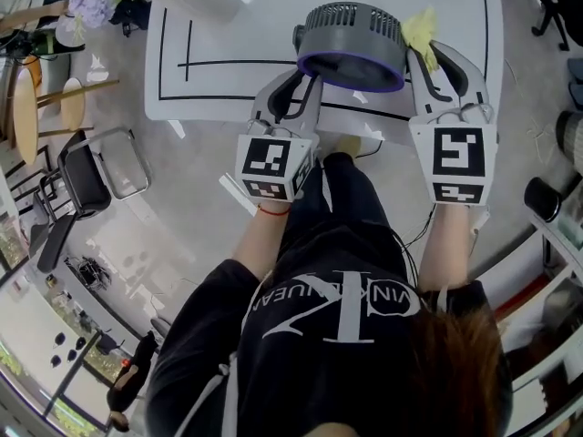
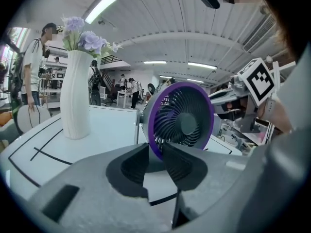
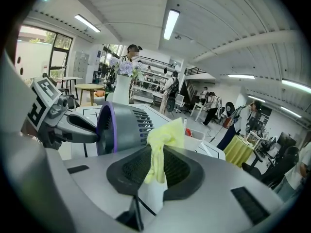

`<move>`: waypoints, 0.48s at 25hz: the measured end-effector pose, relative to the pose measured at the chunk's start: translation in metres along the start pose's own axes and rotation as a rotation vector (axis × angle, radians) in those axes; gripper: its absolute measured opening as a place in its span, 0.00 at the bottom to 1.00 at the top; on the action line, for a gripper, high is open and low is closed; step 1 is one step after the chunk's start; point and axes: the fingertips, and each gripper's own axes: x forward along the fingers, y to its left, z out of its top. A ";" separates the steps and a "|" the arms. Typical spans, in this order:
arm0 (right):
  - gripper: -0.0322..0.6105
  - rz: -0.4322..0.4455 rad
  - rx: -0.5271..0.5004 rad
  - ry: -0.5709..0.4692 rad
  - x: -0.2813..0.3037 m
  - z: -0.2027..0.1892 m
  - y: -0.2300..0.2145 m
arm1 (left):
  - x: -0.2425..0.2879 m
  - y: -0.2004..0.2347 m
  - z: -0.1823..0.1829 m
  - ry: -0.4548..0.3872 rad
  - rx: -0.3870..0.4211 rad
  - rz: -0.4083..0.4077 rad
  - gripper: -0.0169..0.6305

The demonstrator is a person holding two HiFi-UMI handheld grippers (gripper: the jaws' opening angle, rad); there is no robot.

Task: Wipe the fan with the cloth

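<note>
- Fan [image 1: 355, 35]: grey body with a purple front rim, standing on the white surface [image 1: 219, 25] near its front edge. Its base is hiding behind the jaws in both gripper views.
- Cloth [image 1: 419, 30]: yellow, bunched, lying against the fan's right side. Its lower end is disappearing between the pads.
- Right gripper [image 1: 435, 62]: clamping the cloth, jaws closed on it.
- Left gripper [image 1: 293, 85]: jaws standing apart, nothing pinched. The fan's lower rim is showing in the gap between them, and whether a pad is touching it cannot be told.
- Vase [image 2: 75, 96]: white, holding lilac flowers and standing on the surface well apart from the fan.
- Person: dark shirt, partly filling the head view.
</note>
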 end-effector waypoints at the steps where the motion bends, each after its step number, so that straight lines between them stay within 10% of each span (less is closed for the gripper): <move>1: 0.15 0.001 -0.004 -0.003 -0.001 0.000 0.001 | 0.000 0.000 0.000 -0.005 -0.007 0.017 0.17; 12: 0.15 0.015 -0.005 -0.007 -0.006 0.001 0.001 | 0.008 0.017 0.013 -0.045 -0.070 0.046 0.16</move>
